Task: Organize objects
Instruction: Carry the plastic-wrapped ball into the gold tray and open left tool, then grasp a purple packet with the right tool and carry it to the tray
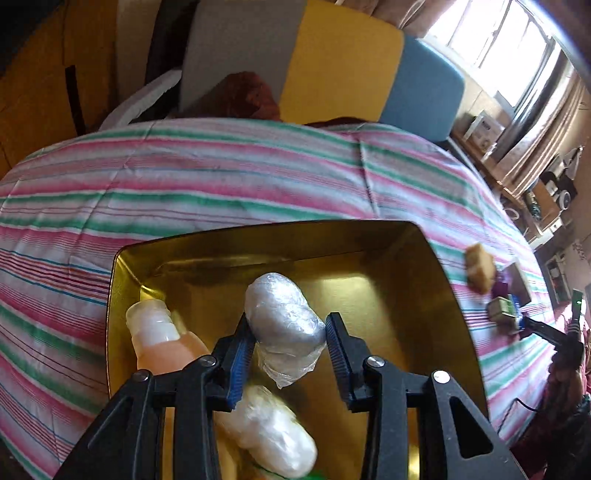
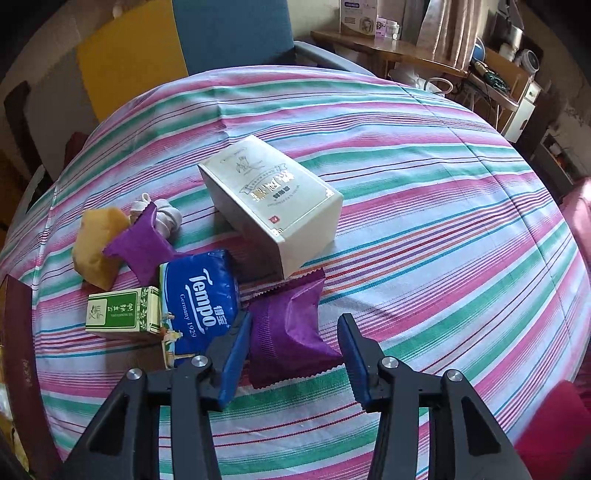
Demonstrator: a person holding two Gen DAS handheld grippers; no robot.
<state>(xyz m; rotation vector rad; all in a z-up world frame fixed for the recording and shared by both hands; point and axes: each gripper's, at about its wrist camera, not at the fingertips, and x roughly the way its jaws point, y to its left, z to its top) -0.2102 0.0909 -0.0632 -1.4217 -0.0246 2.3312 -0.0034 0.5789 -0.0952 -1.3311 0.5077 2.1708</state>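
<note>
1. While the left gripper (image 1: 288,343) clamps the wrapped silver bundle (image 1: 282,325) above the gold tin (image 1: 458,295), lower before releasing.
2. Beside the tin, the right gripper (image 2: 295,354) straddles a purple sachet (image 2: 288,328), fingers apart; centre it, then squeeze.

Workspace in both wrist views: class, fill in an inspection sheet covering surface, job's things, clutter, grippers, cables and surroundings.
Surface: striped cloth covers the table.
Job's things: gold tray holds a capped bottle and a white wrapped bundle; cream box, Tempo tissue pack, green box, yellow pouch and two purple packets lie on the cloth.
Clutter: nothing seen beyond these.
Grippers: left gripper is shut on a silver wrapped bundle above the tray; right gripper straddles a purple packet, right pad clear of it.
Cables: wires by the shelf.
Surroundings: chairs, window.
</note>
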